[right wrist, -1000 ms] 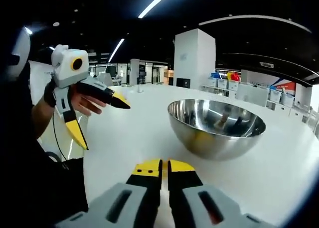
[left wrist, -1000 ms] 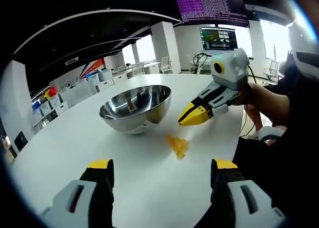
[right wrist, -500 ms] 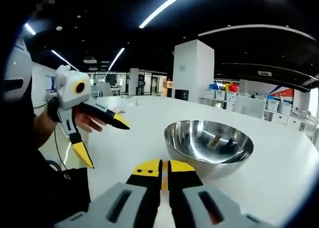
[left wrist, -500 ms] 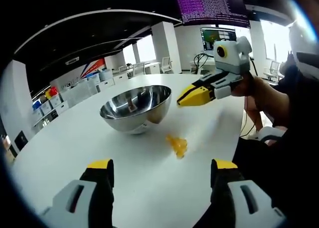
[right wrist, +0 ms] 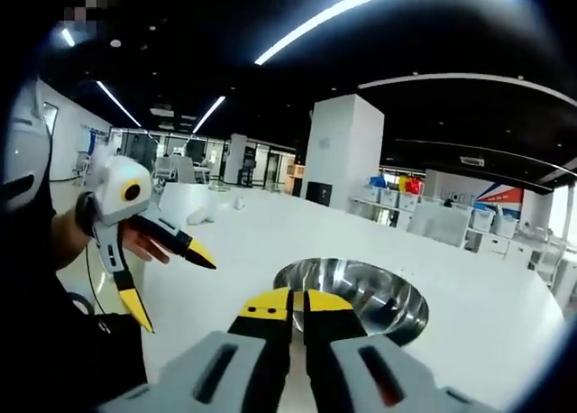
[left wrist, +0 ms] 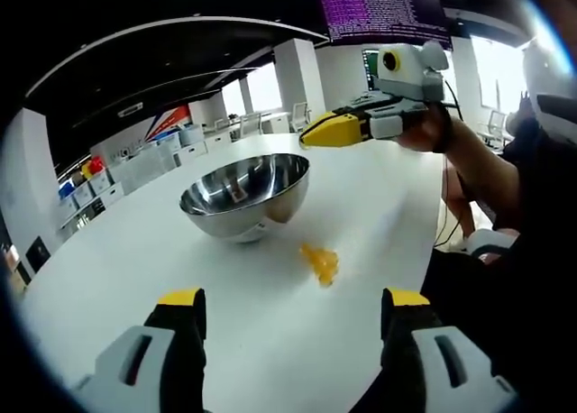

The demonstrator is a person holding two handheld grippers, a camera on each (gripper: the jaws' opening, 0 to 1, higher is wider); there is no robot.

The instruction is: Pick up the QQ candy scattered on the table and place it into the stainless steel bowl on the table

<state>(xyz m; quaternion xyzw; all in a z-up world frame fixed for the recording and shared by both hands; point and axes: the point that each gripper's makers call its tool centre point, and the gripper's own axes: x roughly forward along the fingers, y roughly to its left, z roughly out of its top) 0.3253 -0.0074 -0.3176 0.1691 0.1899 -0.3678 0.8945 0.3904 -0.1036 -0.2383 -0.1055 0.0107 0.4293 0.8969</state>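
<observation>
White table (left wrist: pixel 135 278), upright bowl (left wrist: pixel 245 195), candy (left wrist: pixel 320 261)

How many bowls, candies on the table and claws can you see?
Stainless steel bowl: 1
Yellow candy lying on the table: 1 small clump; separate pieces cannot be told apart
Claws: 2, the left claw open and the right claw shut, raised over the bowl's far side
Total: 4 things

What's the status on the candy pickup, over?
Left hand-held gripper open, low over table. Right hand-held gripper shut, above bowl; whether it carries candy, can't tell. Candy lies beside bowl. Path clear.
</observation>
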